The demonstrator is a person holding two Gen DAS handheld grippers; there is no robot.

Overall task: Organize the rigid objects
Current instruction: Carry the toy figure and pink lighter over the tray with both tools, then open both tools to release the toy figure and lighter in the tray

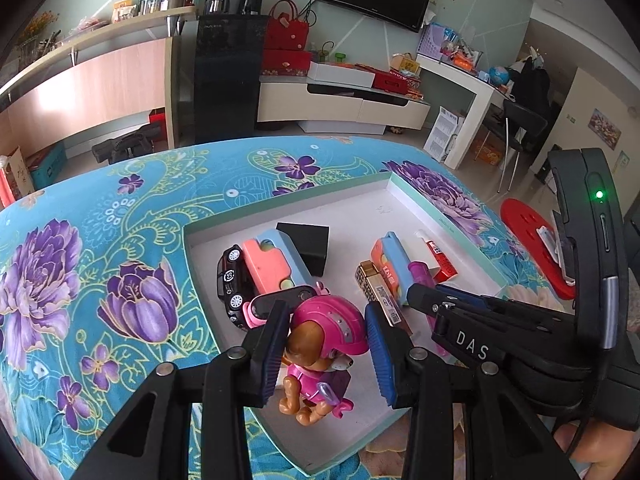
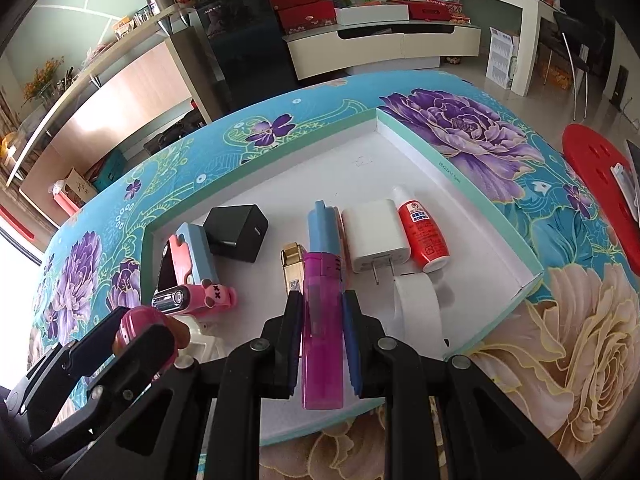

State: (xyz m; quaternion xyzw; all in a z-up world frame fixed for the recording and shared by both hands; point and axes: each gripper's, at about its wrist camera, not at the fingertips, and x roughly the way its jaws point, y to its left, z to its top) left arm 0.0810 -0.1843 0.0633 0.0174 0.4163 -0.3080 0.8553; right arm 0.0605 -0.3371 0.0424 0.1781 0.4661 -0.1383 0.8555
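Observation:
A shallow white tray [image 1: 360, 204] [image 2: 460, 184] with a mint rim lies on the floral cloth. My left gripper [image 1: 326, 354] has its jaws around a pink pup figure [image 1: 320, 356] near the tray's front edge, closed on its helmet. My right gripper [image 2: 322, 340] is shut on a purple lighter [image 2: 322, 320] and also shows in the left wrist view [image 1: 432, 300]. In the tray lie a black toy car [image 1: 230, 280], a pink and blue toy [image 1: 268, 264], a black cube charger [image 2: 236, 232], a gold lighter [image 2: 294, 268], a white plug [image 2: 376, 236] and a red glue bottle [image 2: 422, 232].
A roll of white tape [image 2: 416, 308] stands at the tray's front right. A red stool [image 2: 600, 172] sits right of the table. A TV stand [image 1: 340, 104] and a black cabinet [image 1: 226, 76] stand beyond the table's far edge.

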